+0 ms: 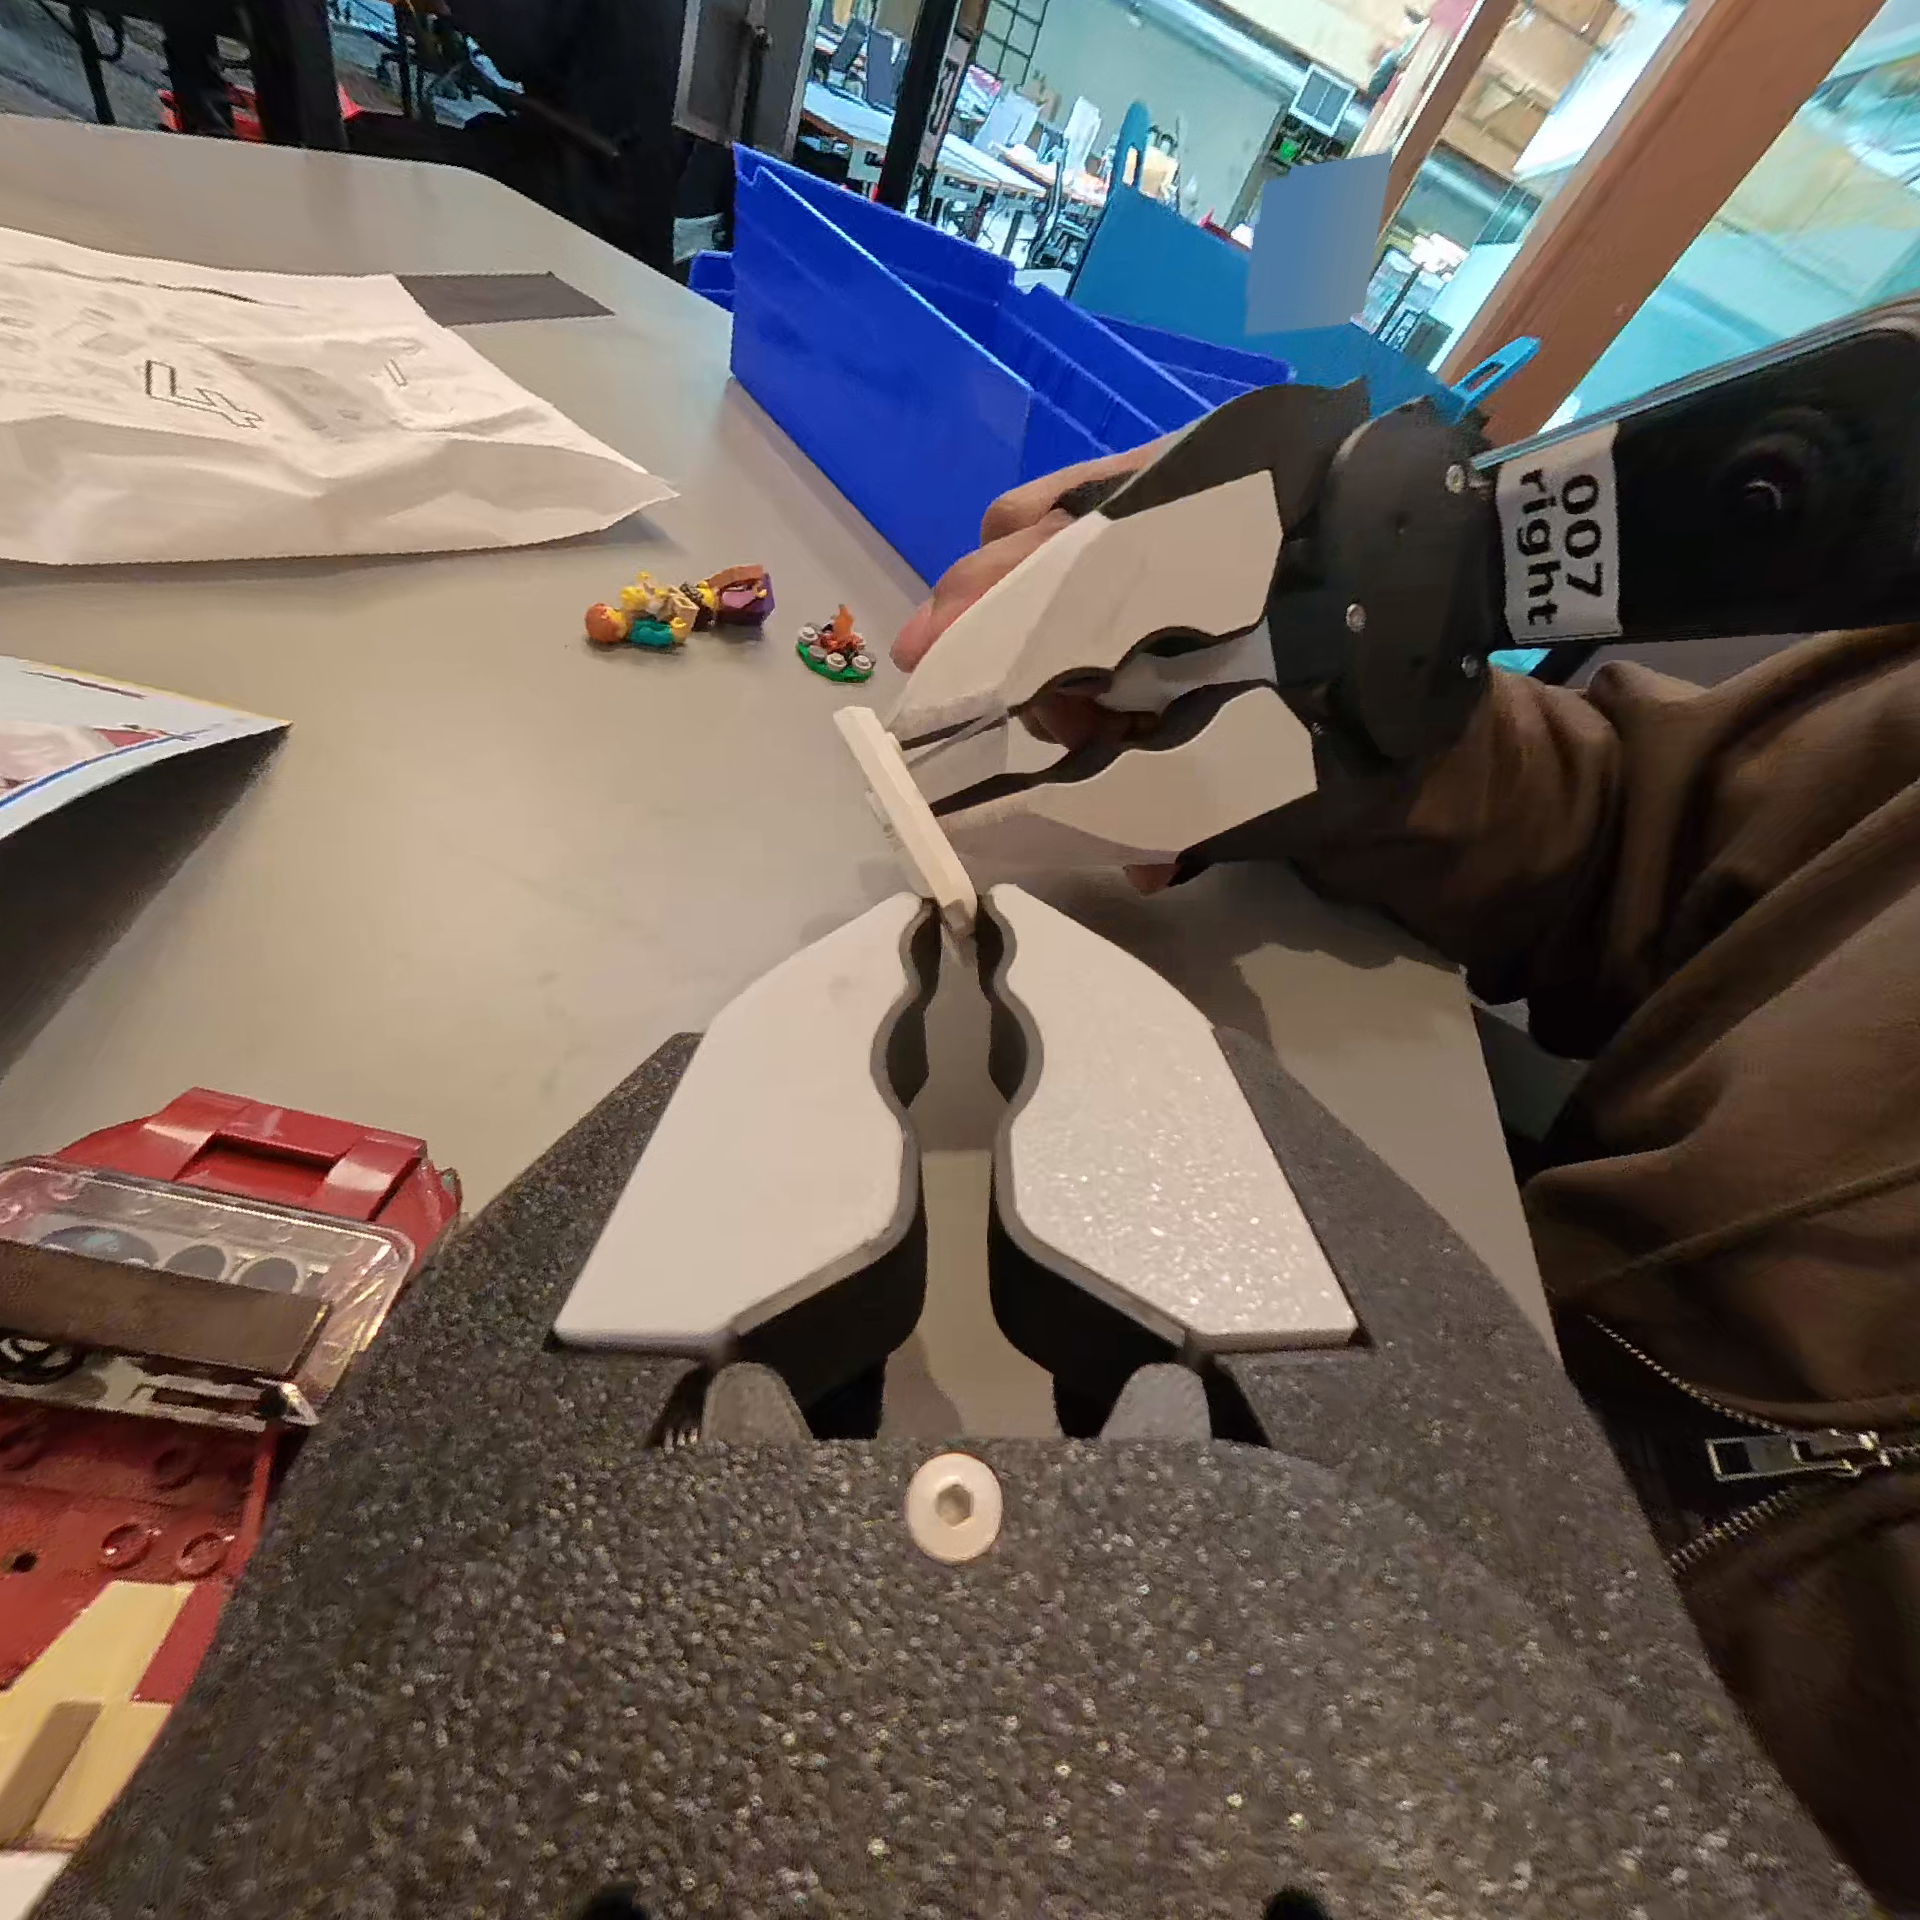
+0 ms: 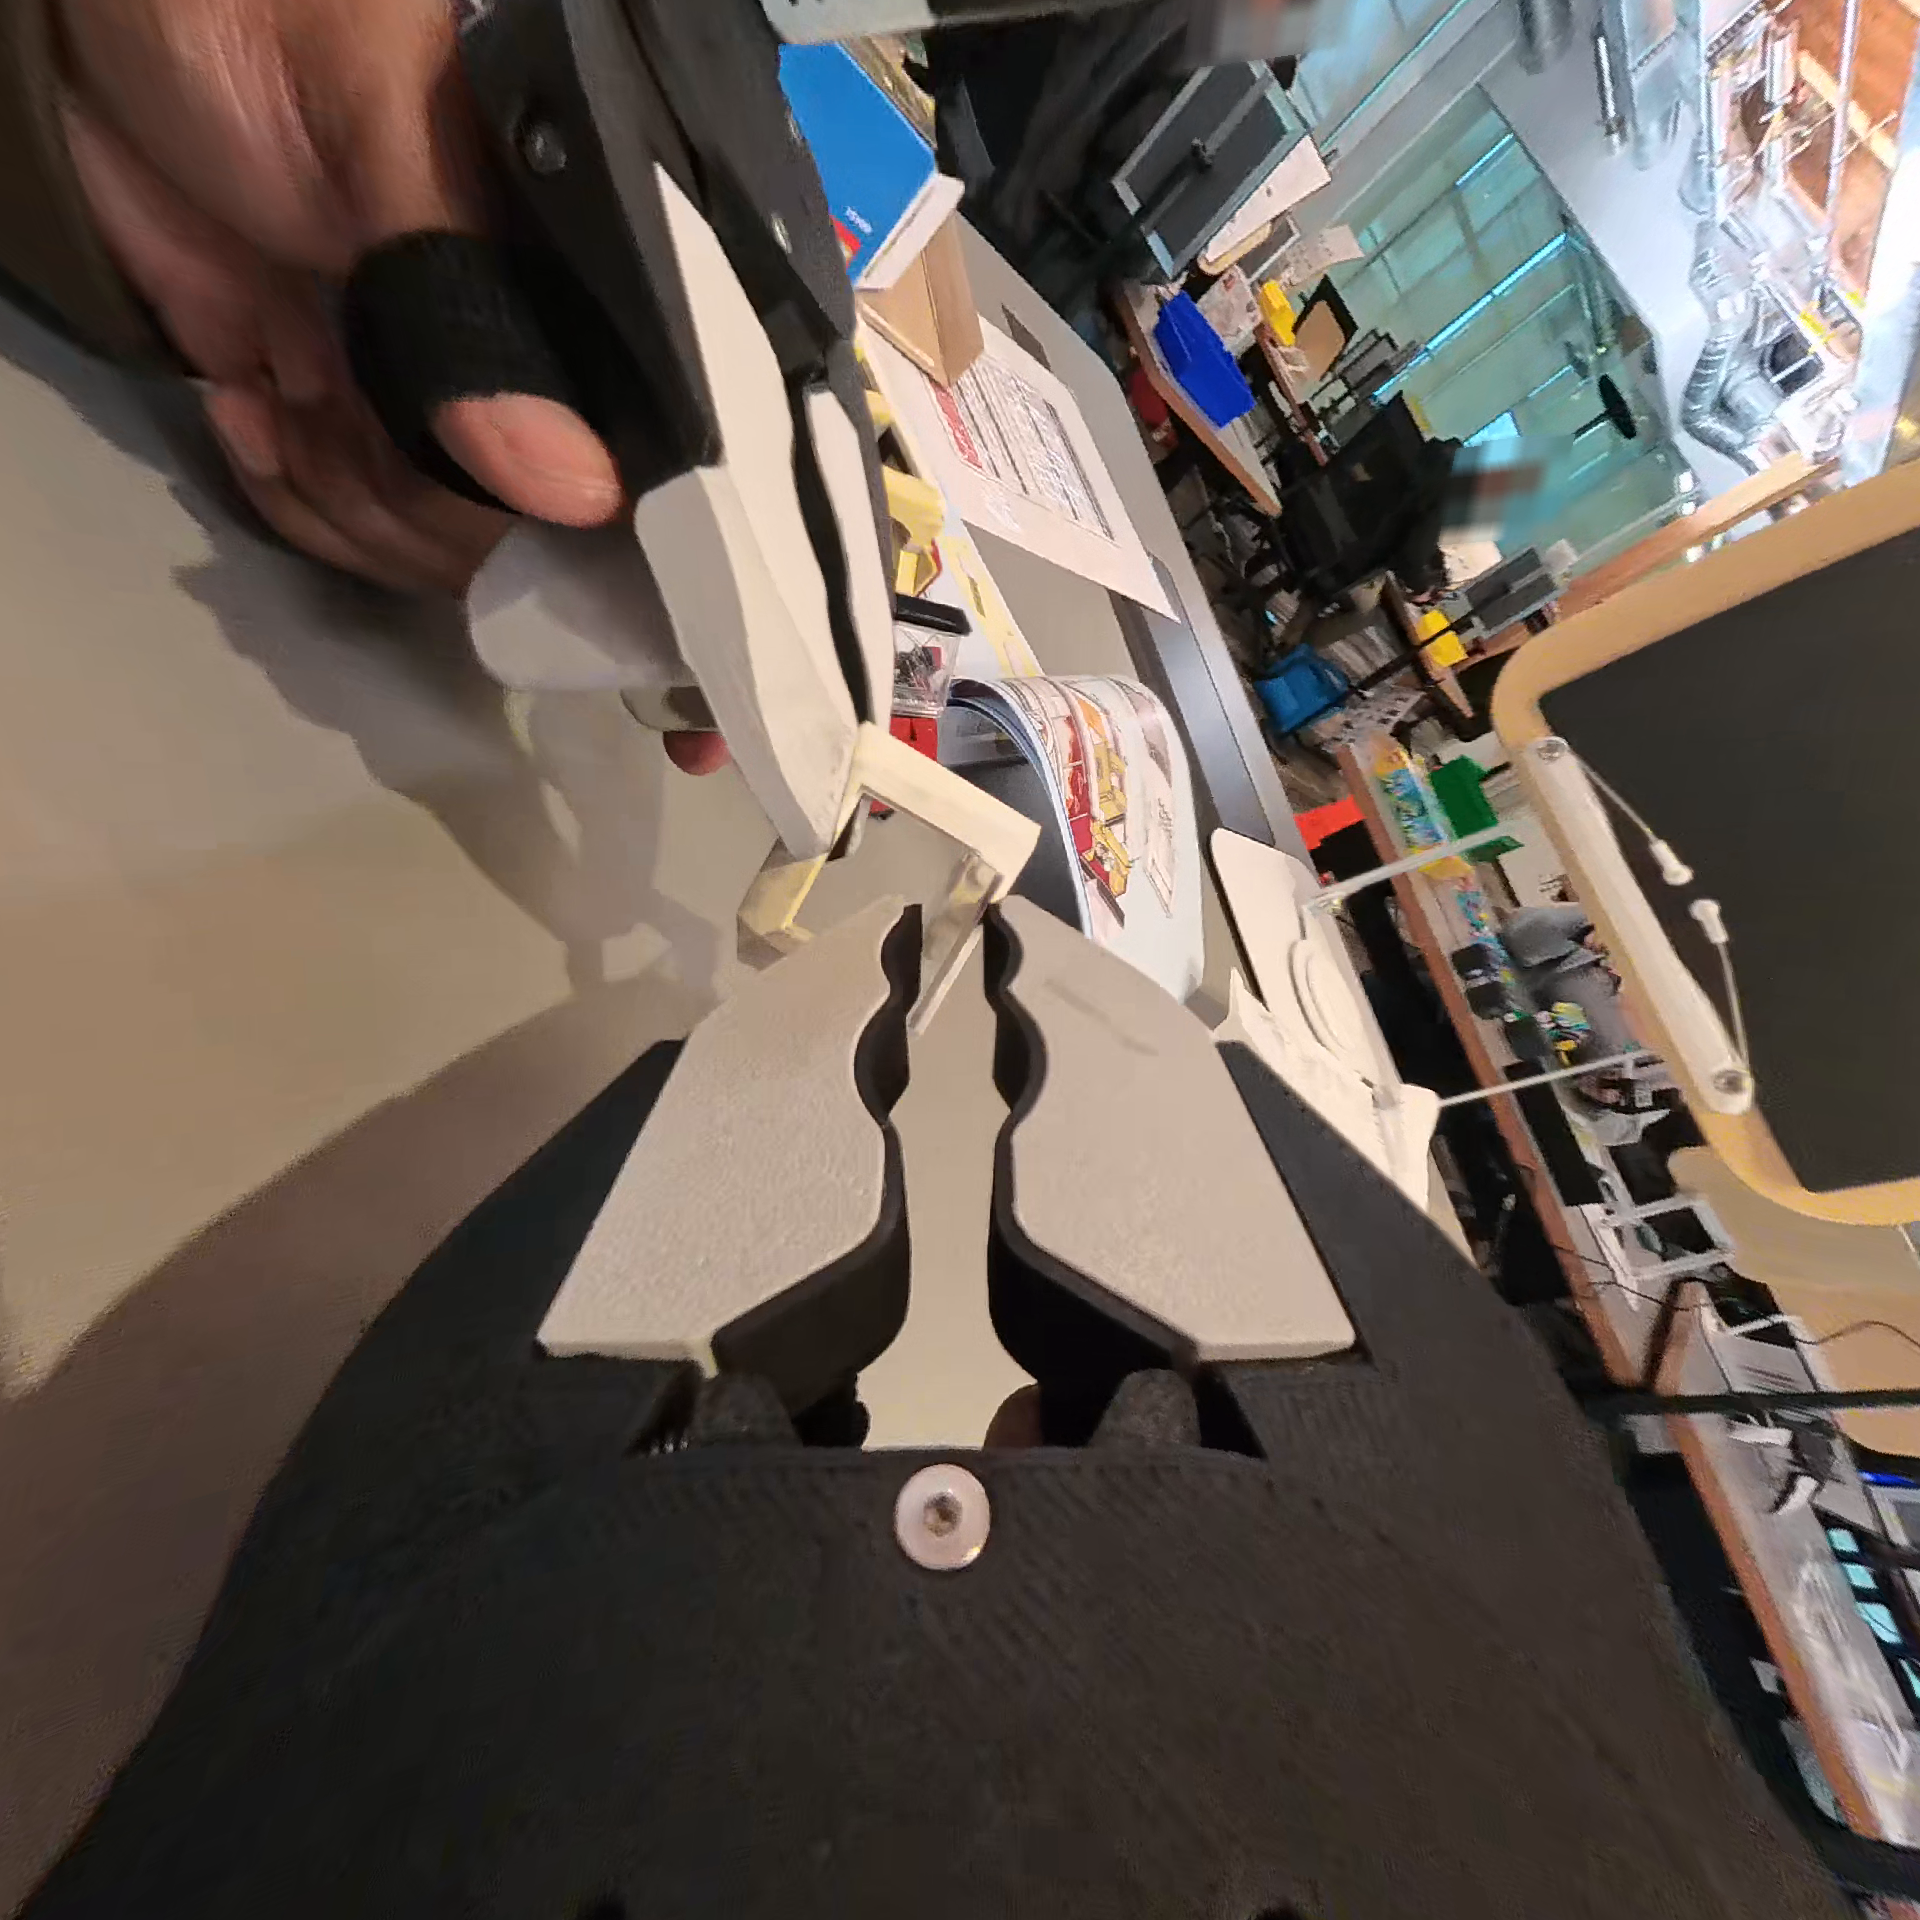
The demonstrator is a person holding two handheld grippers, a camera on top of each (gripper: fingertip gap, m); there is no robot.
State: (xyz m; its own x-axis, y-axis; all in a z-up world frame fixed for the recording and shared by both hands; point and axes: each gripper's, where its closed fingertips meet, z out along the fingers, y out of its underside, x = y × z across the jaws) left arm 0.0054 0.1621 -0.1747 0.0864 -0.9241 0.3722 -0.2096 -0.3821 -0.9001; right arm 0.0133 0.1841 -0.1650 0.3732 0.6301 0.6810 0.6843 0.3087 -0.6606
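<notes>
**Cream frame held between two grippers**

The left gripper is nearly closed, its fingertips pinched on the lower end of a cream frame, a thin, flat piece of smooth, matt plastic. The right gripper is narrowly parted and clamps a clear pane seated in the frame's opening. The frame is thus held above the surface, tilted, between both grippers. For a good seating, the frame is best kept still while the pane is pressed square into its recess, so that nothing twists. The gripper fingers are pale, with wavy inner edges, and their bodies are black and grainy. On the grey surface lie small toy figures, a blue bin, a paper bag and a red brick model.
</notes>
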